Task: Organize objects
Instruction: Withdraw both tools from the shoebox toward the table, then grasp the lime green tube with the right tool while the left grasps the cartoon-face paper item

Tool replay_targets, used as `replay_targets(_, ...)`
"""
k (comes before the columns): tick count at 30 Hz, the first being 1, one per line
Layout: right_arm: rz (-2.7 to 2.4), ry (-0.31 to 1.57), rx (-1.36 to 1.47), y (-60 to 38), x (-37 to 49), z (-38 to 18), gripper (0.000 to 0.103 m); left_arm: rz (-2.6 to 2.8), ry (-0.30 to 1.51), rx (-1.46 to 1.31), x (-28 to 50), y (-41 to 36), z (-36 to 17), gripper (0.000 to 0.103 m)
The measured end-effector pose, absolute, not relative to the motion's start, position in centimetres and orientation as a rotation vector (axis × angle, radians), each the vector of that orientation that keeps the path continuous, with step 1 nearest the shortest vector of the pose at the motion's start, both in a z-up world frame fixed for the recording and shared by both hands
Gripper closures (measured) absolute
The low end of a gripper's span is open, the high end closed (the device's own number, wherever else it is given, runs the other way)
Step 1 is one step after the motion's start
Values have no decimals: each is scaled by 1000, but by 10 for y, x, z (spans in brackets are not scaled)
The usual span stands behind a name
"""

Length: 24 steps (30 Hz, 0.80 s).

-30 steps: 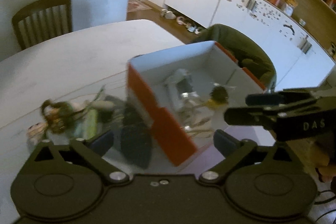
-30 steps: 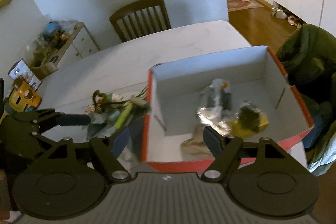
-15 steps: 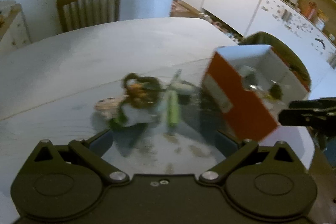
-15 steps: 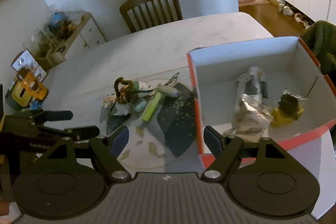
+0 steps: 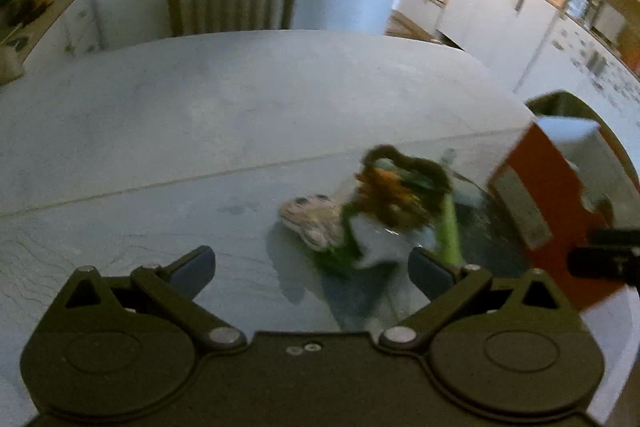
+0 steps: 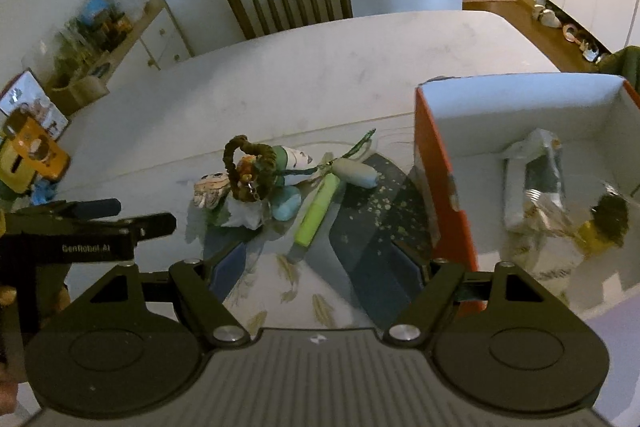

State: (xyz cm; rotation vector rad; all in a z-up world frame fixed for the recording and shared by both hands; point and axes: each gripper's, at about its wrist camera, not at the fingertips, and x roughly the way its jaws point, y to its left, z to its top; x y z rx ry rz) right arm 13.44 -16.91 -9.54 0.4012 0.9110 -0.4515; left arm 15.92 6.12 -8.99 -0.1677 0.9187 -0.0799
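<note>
Both grippers shifted off box (image 6: 444,187) toward toy pile (image 6: 256,179). You've left gripper (image 5: 310,263) & right gripper (image 6: 320,267) wide open, empty. Next pick pending.

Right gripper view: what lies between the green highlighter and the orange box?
In the right wrist view, a dark speckled sheet lies on the table between the green highlighter and the orange box; nothing else.

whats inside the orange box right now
In the box: a crinkly silver packet and a small yellow and dark wrapped item. The near corner is hidden behind the right claw's body.
</note>
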Motion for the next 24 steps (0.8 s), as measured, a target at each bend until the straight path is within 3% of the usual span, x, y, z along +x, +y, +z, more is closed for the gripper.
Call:
replay_targets(15, -503, 1005, 407, -194, 193, -161, 25, -6, 966, -150, 202, 64, -126, 1)
replay_targets(24, -525, 1036, 416, -205, 213, -182, 44, 3, 976, -148, 200, 57, -138, 6)
